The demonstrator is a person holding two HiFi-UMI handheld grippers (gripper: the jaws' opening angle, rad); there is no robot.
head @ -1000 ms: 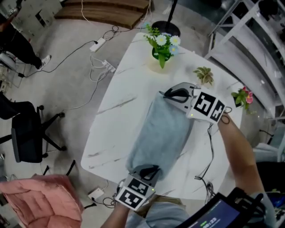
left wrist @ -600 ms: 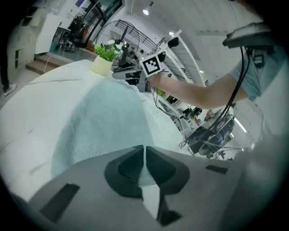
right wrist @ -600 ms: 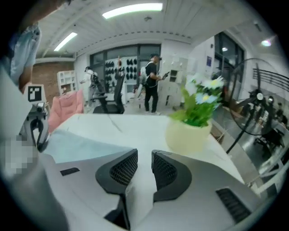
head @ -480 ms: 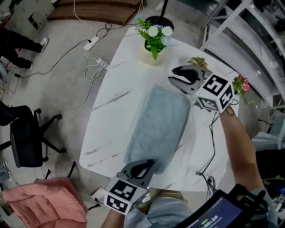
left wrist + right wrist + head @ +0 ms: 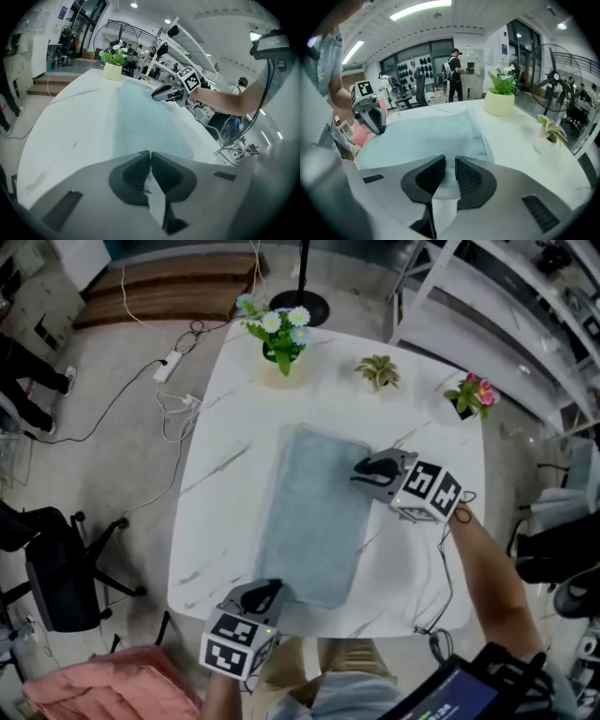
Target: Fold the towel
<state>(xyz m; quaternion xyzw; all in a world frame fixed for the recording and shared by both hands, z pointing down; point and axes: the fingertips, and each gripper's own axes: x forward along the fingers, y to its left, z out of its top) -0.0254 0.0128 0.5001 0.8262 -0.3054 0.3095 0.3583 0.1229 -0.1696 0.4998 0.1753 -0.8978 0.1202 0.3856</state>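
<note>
The light blue towel (image 5: 314,512) lies spread flat lengthwise on the white marble table (image 5: 225,493). My left gripper (image 5: 269,589) sits at the towel's near left corner. Its jaws have just been closing and now meet at the tips (image 5: 150,153), and I cannot see cloth between them. My right gripper (image 5: 361,474) hovers at the middle of the towel's right edge. Its jaws (image 5: 450,161) have just been closing and stand a narrow gap apart, with towel weave showing in that gap. Each gripper appears in the other's view: the right gripper (image 5: 161,93) and the left gripper (image 5: 375,119).
A pot of white flowers (image 5: 279,334), a small green plant (image 5: 380,371) and a pink-flowered plant (image 5: 472,395) stand along the far edge. A cable (image 5: 441,559) runs over the table's right side. An office chair (image 5: 56,559) and pink cushion (image 5: 103,685) are on the floor at left.
My right gripper has left the towel's far end and come down to the middle of its right edge. My left gripper has shifted left along the near edge. The towel now lies flat.
</note>
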